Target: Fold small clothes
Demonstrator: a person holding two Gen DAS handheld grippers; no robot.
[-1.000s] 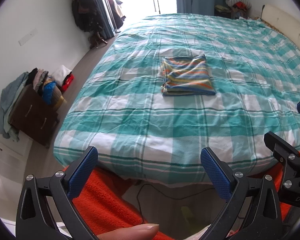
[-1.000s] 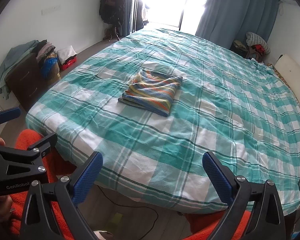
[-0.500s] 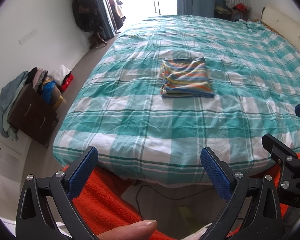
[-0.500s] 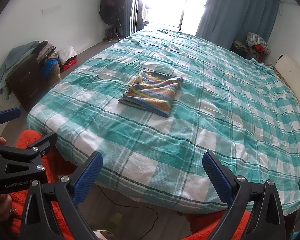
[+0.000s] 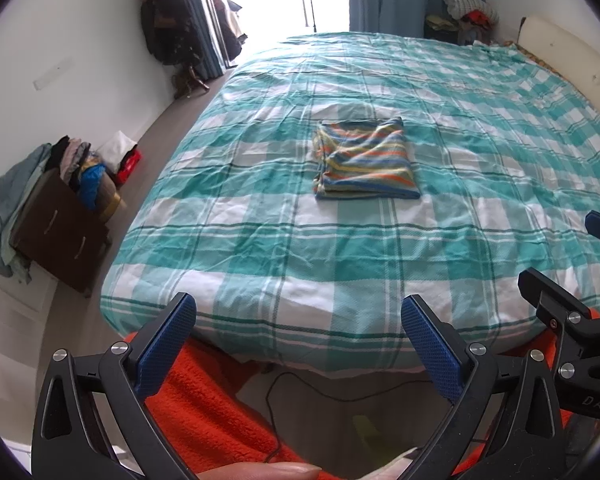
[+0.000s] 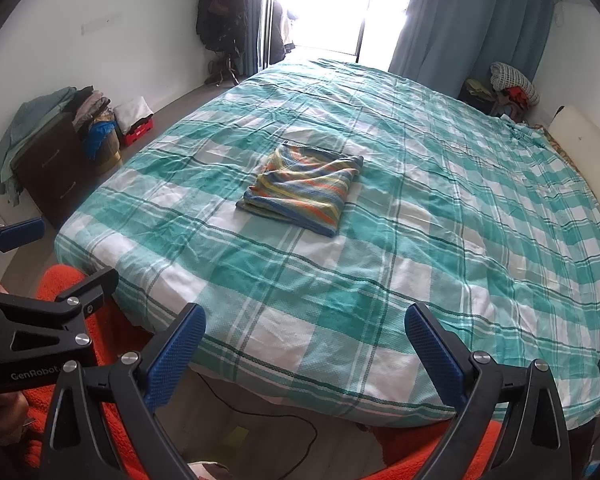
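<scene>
From your left wrist camera, your left gripper [image 5: 298,336] hangs off the foot of the bed [image 5: 260,280] with its blue-padded fingers spread wide and nothing between them. The striped garment [image 5: 365,164] lies folded into a neat rectangle on the teal plaid cover, well ahead of you near the middle of the bed. Your right gripper [image 5: 580,280] pokes in at the right edge. Below, orange fabric [image 5: 204,412] covers your lap, a black cable [image 5: 276,400] trails over the floor, and a fingertip [image 5: 260,471] shows at the bottom edge. A dark dresser [image 5: 60,236] heaped with clothes stands by the left wall.

Now your right wrist camera: your right gripper [image 6: 305,338] is also back at the bed's edge [image 6: 300,360], fingers wide apart and empty. The folded striped garment [image 6: 302,188] sits flat on the cover, untouched, well apart from both tools. Your left gripper [image 6: 40,276] juts in from the left. Blue curtains [image 6: 460,20] frame the bright doorway beyond.
</scene>
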